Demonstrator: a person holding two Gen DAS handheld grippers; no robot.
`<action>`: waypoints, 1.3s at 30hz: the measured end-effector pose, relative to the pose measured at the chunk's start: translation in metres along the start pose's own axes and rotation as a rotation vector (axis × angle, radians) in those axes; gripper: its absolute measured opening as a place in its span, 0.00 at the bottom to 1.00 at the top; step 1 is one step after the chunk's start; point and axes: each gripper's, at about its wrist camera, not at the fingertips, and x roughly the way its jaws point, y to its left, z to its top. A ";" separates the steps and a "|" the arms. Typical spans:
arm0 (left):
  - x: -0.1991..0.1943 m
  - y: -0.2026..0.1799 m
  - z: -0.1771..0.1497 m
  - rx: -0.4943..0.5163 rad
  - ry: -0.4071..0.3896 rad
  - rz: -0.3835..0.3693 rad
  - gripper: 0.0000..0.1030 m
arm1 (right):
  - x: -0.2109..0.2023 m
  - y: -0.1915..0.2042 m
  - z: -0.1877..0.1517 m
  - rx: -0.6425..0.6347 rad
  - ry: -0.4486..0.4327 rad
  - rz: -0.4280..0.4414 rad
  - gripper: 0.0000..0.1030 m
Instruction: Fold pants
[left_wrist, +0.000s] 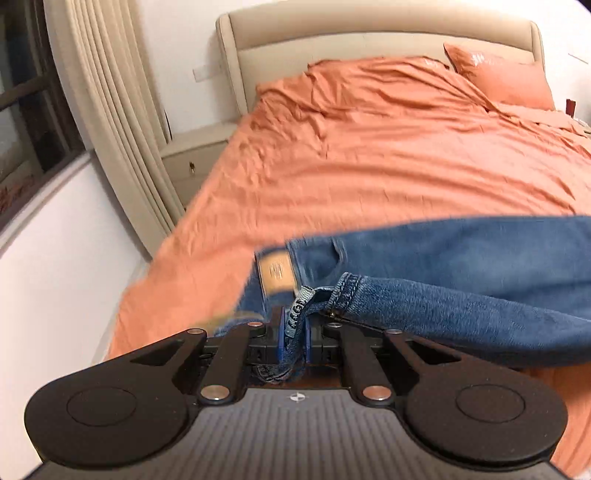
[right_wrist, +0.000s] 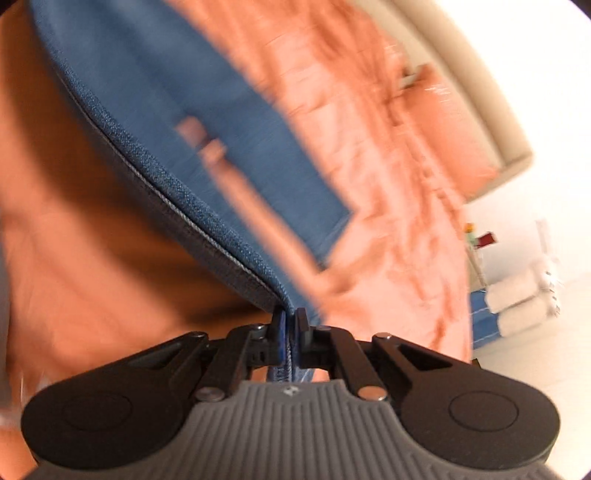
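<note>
Orange bed sheet (left_wrist: 388, 155); both fingers pinch jeans (left_wrist: 461, 295): left (left_wrist: 294, 332) near tan patch (left_wrist: 277, 273), unreadable; right (right_wrist: 290, 332).

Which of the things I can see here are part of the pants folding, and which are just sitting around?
Part of the job:
- jeans
- left gripper, shut on the jeans near the waistband
- right gripper, shut on the jeans' edge
- orange bedsheet, the work surface

Just around:
- pillow
- headboard
- nightstand
- curtain

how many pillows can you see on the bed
1: an orange pillow at the head of the bed, far right corner, against the headboard. Bunched bedding beside it may hide another.
</note>
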 end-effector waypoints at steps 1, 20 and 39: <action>0.003 -0.001 0.010 0.006 -0.006 0.007 0.10 | 0.003 -0.012 0.011 0.031 -0.006 -0.012 0.00; 0.236 -0.048 0.111 0.053 0.204 0.047 0.11 | 0.256 -0.058 0.172 0.110 0.228 0.018 0.00; 0.248 -0.053 0.101 0.019 0.134 0.066 0.11 | 0.298 -0.046 0.163 0.140 0.215 0.011 0.00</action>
